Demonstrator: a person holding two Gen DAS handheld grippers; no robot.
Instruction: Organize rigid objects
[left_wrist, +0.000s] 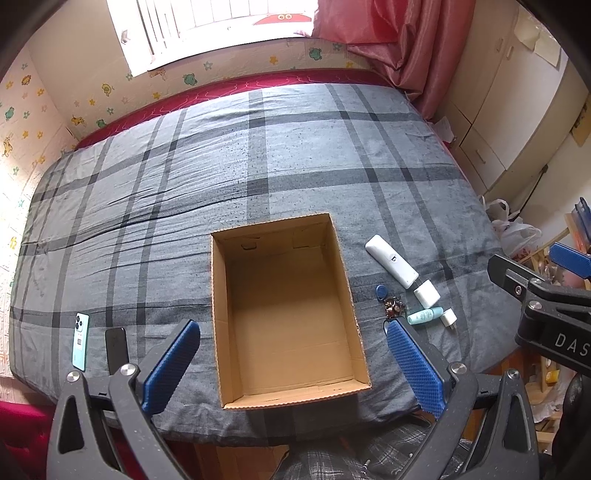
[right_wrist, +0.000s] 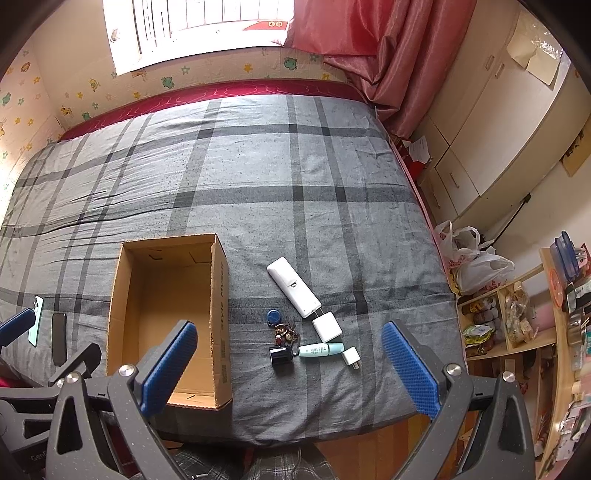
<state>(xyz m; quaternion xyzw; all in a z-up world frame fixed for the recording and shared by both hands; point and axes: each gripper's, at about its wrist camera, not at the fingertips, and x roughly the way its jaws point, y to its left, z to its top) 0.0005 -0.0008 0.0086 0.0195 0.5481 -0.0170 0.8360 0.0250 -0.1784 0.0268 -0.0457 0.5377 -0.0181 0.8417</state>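
An open, empty cardboard box (left_wrist: 221, 317) (right_wrist: 219, 295) rests on the grey plaid bed near its front edge. Right of it lie a white remote (left_wrist: 390, 260) (right_wrist: 293, 287), a white power block (left_wrist: 426, 293) (right_wrist: 327, 325), a blue key fob (left_wrist: 381, 291) (right_wrist: 273, 316) with a bunch of keys (right_wrist: 285, 334), a mint tube (left_wrist: 424, 315) (right_wrist: 320, 349), a small white plug (left_wrist: 448, 318) (right_wrist: 351, 357) and a small black item (right_wrist: 280, 356). Left of the box lie a mint phone (left_wrist: 81, 340) (right_wrist: 36, 319) and a black phone (left_wrist: 116, 349) (right_wrist: 59, 338). My left gripper (left_wrist: 293, 363) hovers open over the box's front. My right gripper (right_wrist: 290, 369) hovers open over the small items.
The bed (left_wrist: 258, 155) fills most of both views, with wall and window behind. A pink curtain (right_wrist: 399, 55) and white cupboards (right_wrist: 491, 122) stand at the right. Plastic bags (right_wrist: 472, 266) and a crowded wooden shelf (right_wrist: 517, 317) sit beside the bed's right edge.
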